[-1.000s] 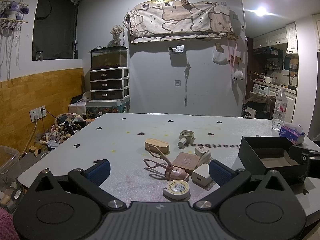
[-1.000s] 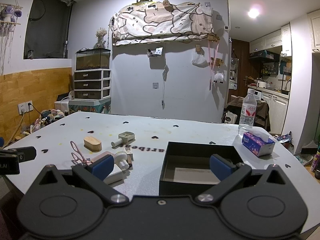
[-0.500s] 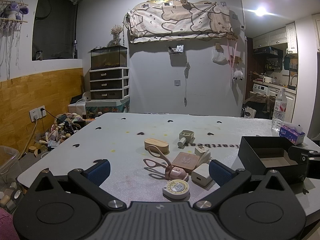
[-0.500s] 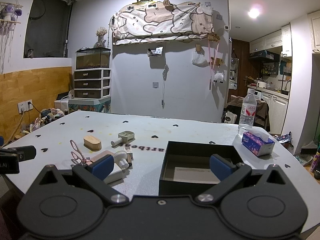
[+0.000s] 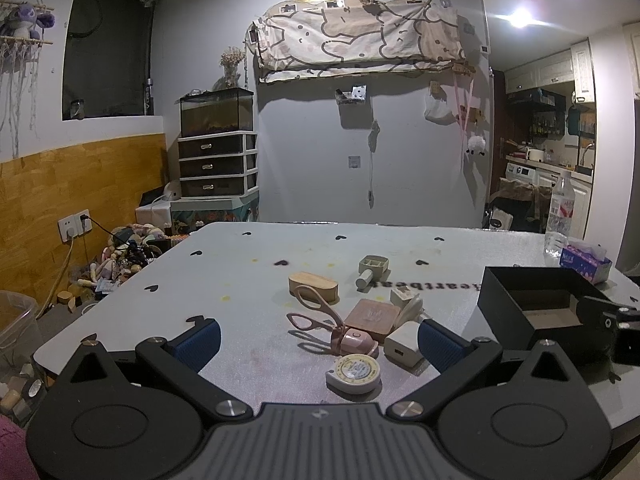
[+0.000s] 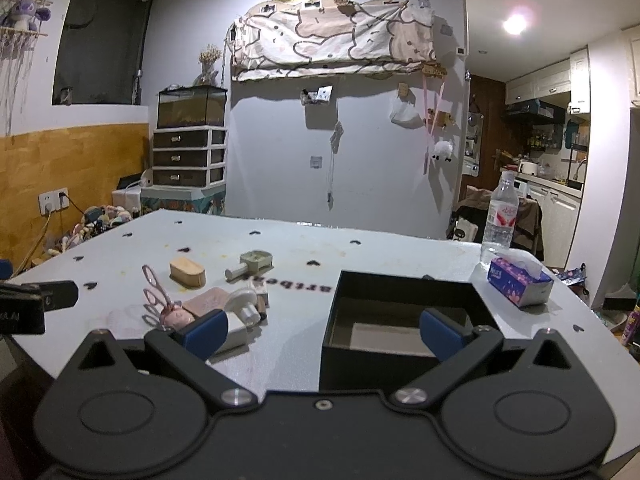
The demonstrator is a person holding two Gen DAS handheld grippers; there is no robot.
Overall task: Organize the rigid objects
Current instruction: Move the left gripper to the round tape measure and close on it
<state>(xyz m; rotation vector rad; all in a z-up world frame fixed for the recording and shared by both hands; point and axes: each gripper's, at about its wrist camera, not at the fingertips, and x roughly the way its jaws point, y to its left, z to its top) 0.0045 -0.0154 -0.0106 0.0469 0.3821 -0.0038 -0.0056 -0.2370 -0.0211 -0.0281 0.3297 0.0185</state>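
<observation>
A water bottle (image 6: 500,216) stood at the table's (image 6: 400,256) two o'clock edge, a tissue box (image 6: 520,282) just beside it; a drawer unit (image 6: 188,158) at ten o'clock.

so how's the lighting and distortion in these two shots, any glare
Left wrist view: dim room, two ceiling lights flare at top right, the tape measure stays sharp, fisheye bends the walls. Right wrist view: same flare, the black box has a shadowed interior, edges curve and darken.

Low side-by-side views across table (image 5: 248,272)
</observation>
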